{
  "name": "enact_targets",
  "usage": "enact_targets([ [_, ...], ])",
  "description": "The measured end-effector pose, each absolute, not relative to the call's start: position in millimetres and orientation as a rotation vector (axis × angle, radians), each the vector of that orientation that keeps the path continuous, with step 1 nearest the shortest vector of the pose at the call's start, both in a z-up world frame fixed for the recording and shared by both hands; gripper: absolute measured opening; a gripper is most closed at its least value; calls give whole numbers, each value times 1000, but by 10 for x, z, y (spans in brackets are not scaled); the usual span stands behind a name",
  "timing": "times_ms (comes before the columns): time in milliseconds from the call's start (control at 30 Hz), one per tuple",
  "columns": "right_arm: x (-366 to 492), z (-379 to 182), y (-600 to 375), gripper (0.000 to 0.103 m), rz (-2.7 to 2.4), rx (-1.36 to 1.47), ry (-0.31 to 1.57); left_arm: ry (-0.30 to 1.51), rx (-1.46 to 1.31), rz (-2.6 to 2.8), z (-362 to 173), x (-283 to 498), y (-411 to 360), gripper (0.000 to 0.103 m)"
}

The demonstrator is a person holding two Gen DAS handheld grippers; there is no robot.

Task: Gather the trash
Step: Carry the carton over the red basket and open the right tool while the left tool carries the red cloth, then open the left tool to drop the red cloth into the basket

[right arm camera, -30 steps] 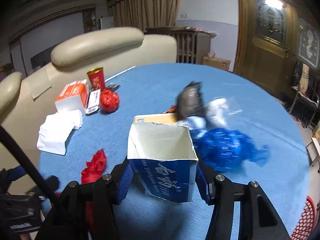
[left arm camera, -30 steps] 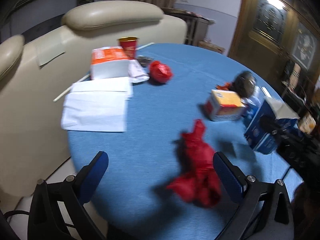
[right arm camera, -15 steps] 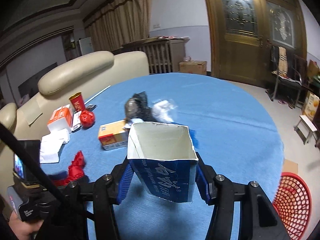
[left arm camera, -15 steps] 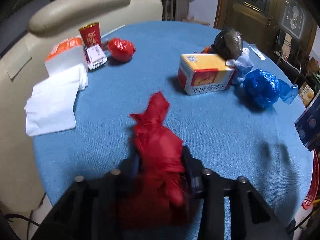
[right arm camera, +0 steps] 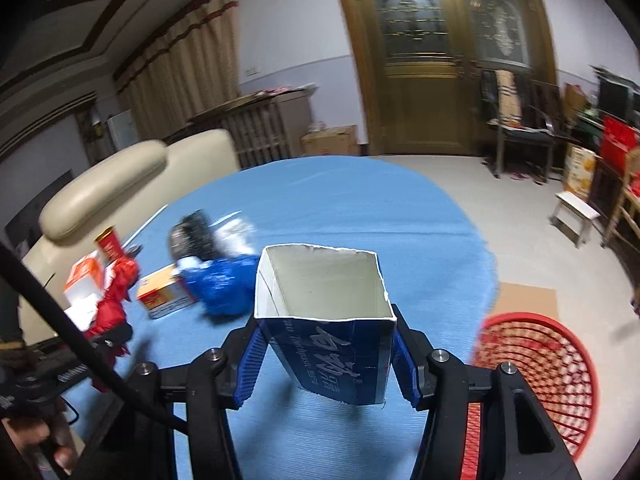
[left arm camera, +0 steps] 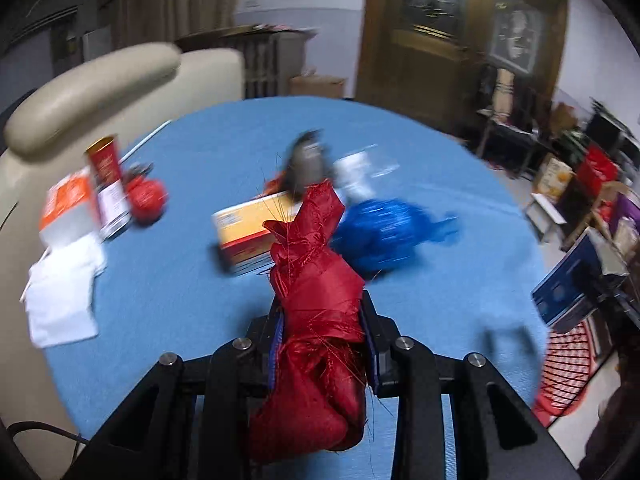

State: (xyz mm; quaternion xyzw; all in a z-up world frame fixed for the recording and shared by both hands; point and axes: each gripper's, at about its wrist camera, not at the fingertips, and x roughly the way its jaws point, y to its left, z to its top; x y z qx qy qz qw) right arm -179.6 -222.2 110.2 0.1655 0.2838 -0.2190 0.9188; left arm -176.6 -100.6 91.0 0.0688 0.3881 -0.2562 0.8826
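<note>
My left gripper (left arm camera: 325, 332) is shut on a crumpled red cloth bag (left arm camera: 316, 312) and holds it above the round blue table (left arm camera: 192, 280). My right gripper (right arm camera: 326, 354) is shut on an open-topped blue carton (right arm camera: 328, 320), held above the table's right side. A red mesh basket (right arm camera: 536, 376) stands on the floor just right of the carton; it also shows in the left wrist view (left arm camera: 568, 364). The carton shows at the right edge of the left wrist view (left arm camera: 568, 288). The red bag shows at the left of the right wrist view (right arm camera: 114, 304).
On the table lie a yellow box (left arm camera: 252, 228), a crumpled blue bag (left arm camera: 380, 232), a dark bag (left arm camera: 306, 160), a red ball of wrapper (left arm camera: 146, 198), a red cup (left arm camera: 105, 164), an orange-white box (left arm camera: 66, 212) and white napkins (left arm camera: 60, 296). A cream sofa (left arm camera: 80, 88) stands behind.
My left gripper closed on the red bag and lifted it off the table. My right gripper carried the blue carton up and to the right, toward the red basket.
</note>
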Motion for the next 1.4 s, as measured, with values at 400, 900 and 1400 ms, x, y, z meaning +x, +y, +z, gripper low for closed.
enact_targets([
  [400,-2814,798,-3225,59,-742,460,621,775,225,-801,1103,-2189,-2005,34],
  [900,-3303,335,-3782,64,-790,590,747,788,349,-1015,1068,-2711,-2786,34],
  [1400,-3591,427,-4001,81,-843,678,675,830,448,-1127,888,-3106,-3257,34],
])
